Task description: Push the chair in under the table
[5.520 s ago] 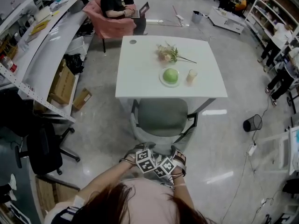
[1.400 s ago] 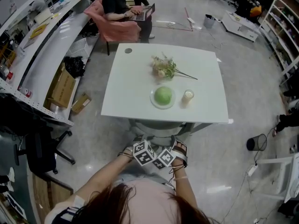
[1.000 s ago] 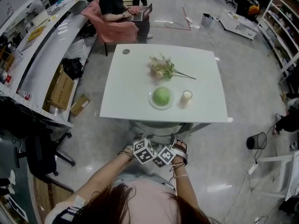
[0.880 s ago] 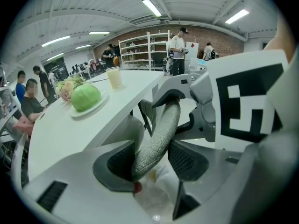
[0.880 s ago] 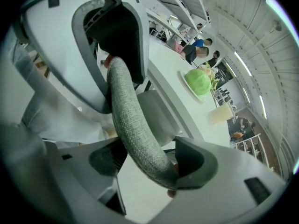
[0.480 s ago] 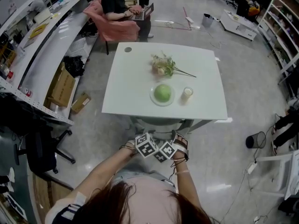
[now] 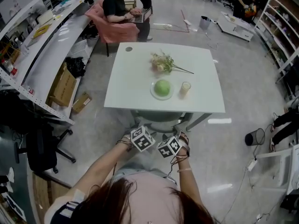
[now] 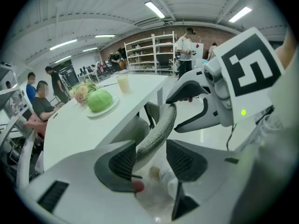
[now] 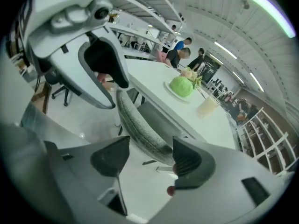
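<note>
Straddling the chair — backrest parallel to table edge — left gripper, right gripper gape.

Pushes the chair far in under the table since the first picture; tucks the seat, then wholly clear of the near table edge, beneath the top; leaves only the curved backrest rim showing just past that edge; brings the left gripper and the right gripper forward along with it, from well short of the table to near its edge; parts their marker cubes, pressed side by side half a second ago, to a small gap; lifts the left cube a little higher in the head view than the right.
</note>
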Demonstrator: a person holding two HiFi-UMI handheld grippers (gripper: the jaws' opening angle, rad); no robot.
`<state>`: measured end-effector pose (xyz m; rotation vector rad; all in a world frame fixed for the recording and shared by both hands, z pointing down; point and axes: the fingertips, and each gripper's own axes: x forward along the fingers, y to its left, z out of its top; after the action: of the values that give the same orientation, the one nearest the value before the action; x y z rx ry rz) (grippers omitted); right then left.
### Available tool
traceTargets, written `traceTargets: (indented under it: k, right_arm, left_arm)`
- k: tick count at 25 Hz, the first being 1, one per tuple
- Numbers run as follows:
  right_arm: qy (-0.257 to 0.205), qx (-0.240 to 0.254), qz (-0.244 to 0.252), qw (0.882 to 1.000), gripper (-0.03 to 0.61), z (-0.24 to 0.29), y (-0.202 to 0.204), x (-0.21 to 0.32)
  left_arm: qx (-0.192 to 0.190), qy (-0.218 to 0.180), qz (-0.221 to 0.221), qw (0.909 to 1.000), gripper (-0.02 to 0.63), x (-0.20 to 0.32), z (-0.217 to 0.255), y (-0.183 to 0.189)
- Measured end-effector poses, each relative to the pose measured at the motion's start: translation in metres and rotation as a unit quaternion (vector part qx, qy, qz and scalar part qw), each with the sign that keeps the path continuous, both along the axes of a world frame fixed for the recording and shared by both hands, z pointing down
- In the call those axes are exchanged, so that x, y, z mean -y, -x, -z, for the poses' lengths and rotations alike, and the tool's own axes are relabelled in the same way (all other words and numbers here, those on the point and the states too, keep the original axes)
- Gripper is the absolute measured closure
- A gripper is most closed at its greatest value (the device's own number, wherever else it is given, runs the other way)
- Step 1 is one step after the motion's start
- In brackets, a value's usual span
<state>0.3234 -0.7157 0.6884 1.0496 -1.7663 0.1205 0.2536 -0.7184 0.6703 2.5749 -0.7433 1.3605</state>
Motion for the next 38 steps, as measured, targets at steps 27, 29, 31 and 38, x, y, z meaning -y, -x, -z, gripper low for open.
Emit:
traceTargets:
  k: [27, 29, 31, 38]
  right_arm:
    - [-0.131, 0.141, -0.093, 0.977, 0.406, 0.112, 0.008, -0.092]
    - [-0.137, 0.149, -0.100, 0.974, 0.416, 0.117, 0.006, -0.097]
    - [-0.147, 0.154, -0.108, 0.971, 0.434, 0.123, 0.002, -0.099]
    - [-0.185, 0.165, -0.132, 0.960, 0.476, 0.145, -0.005, -0.111]
  left_arm:
    - [-0.140, -0.064, 0.174, 0.9725, 0.541, -0.088, 0.097, 0.046]
    - [-0.144, -0.071, 0.181, 0.9702, 0.549, -0.091, 0.104, 0.047]
    - [-0.152, -0.081, 0.190, 0.9665, 0.565, -0.090, 0.113, 0.049]
    - [-0.165, -0.101, 0.189, 0.9628, 0.594, -0.097, 0.132, 0.047]
